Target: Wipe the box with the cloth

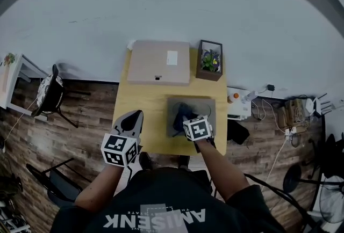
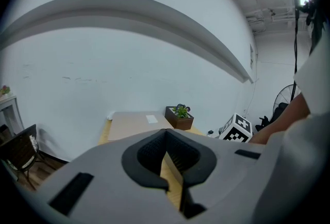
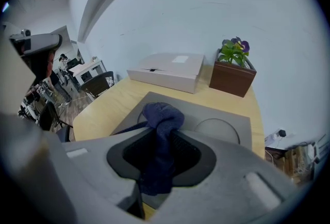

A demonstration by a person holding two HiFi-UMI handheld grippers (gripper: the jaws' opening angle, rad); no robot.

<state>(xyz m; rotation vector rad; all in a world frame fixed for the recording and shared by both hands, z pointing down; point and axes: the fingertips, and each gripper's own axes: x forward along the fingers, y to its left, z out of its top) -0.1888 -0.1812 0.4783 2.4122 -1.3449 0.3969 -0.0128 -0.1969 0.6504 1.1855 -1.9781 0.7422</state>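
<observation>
The right gripper [image 3: 161,138] pinches the cloth [image 3: 164,114] in its fingers. The box [image 3: 167,70] lies ahead, slightly left, broadside. The left gripper [image 2: 166,140] is closed, empty.

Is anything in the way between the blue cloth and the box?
Nothing I can see. The right gripper holds the cloth over the gray mat, and only bare table lies between it and the box. The plant stands beside the box.
</observation>
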